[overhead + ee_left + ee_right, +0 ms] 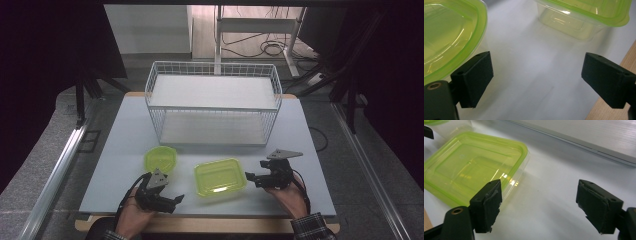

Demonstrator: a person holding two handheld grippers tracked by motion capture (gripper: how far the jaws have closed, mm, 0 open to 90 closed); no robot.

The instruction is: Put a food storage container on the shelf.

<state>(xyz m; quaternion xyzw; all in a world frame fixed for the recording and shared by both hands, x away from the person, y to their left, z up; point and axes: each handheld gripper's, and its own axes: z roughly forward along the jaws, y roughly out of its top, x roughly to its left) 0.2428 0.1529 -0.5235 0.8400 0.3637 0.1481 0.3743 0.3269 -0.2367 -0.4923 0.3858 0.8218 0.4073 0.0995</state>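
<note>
Bench [125, 150], grey-topped, bearing three items and two hand-held grippers.

Item one: rectangular container [220, 177], clear body with lime-green lid on, lying near the front edge of the bench, between the two grippers. In the right gripper view it [474, 167] sits just beyond the left-hand jaw, untouched.

Item two: smaller octagonal container [160, 159], same green lid, left of and slightly behind the first, apart from it. In the left gripper view it [446, 37] lies beside the left-hand jaw, with the rectangular one [584, 15] farther off.

Item three: white wire basket [215, 102], at the far half of the bench, well apart from both containers.

Left gripper [176, 199]: jaws spread wide, nothing between them but bare bench; pointed toward the rectangular container.

Right gripper [248, 176]: jaws likewise wide apart, holding nothing, tips just beside the rectangular container's right edge.
</note>
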